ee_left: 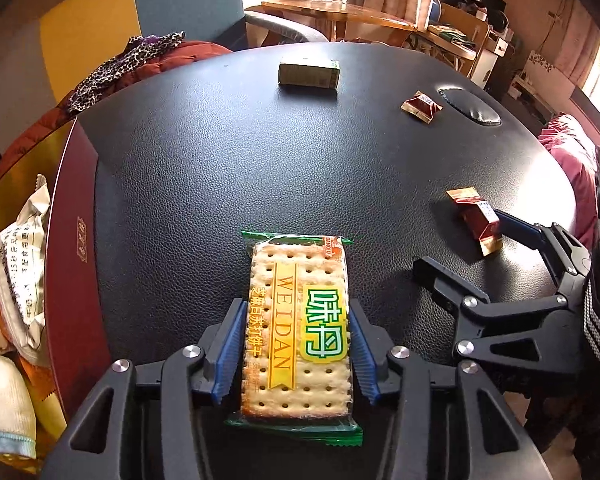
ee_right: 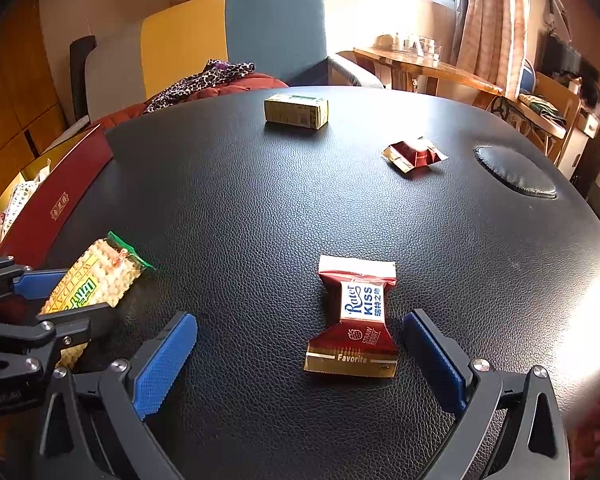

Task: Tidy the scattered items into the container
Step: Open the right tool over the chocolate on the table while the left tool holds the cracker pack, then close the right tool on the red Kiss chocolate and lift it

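My left gripper (ee_left: 298,320) is shut on a cracker packet (ee_left: 298,328) with green ends, its blue pads against both long sides, on the black leather table (ee_left: 220,168). The packet also shows in the right wrist view (ee_right: 94,284). My right gripper (ee_right: 300,336) is open around a red Kiss candy (ee_right: 354,320) that lies flat between the fingers, closer to the right one. The same candy shows in the left wrist view (ee_left: 476,218). A second red candy (ee_right: 414,156) and a small yellow-green box (ee_right: 296,111) lie farther back. The dark red container (ee_left: 66,264) stands at the table's left edge.
The container holds several snack packets (ee_left: 18,248). A round leather dimple (ee_right: 516,172) sits at the table's far right. A blue and yellow chair (ee_right: 228,36) with clothes on it stands behind the table. A wooden table (ee_right: 428,68) stands farther back.
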